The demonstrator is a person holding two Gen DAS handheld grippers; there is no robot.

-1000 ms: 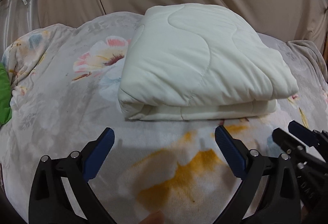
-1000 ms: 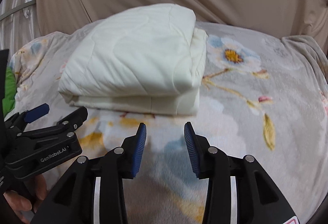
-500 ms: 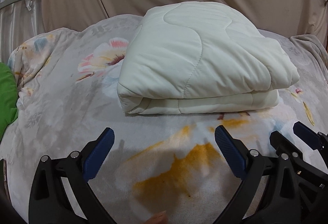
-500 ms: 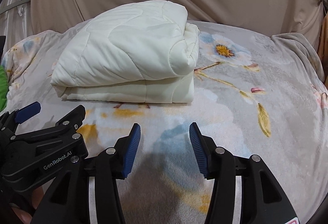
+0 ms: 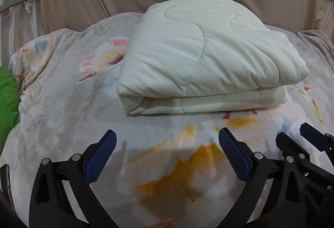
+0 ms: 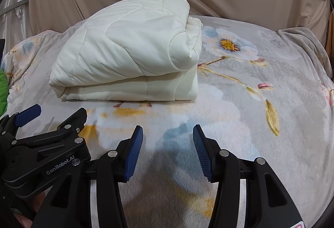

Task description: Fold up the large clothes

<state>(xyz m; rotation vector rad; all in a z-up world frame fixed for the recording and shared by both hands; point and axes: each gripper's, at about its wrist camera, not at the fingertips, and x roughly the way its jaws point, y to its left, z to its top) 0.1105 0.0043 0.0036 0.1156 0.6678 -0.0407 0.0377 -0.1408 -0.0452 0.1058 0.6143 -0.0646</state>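
Lying ahead of both claws on the flowered blanket (image 5: 62,107), the cream quilt (image 5: 200,56) was already folded into a neat pack, while the left gripper (image 5: 167,157) and right gripper (image 6: 168,150) were kept released, jaws apart and empty, so little seemed left.

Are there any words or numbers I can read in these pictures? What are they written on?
"GenRobot.AI" in white letters on the black body of the left gripper, seen in the right wrist view.
A pink mark at the bottom edge of the right gripper: cut off, cannot be read.
Grey marks on the floral blanket behind the folded white quilt: too blurred to read.
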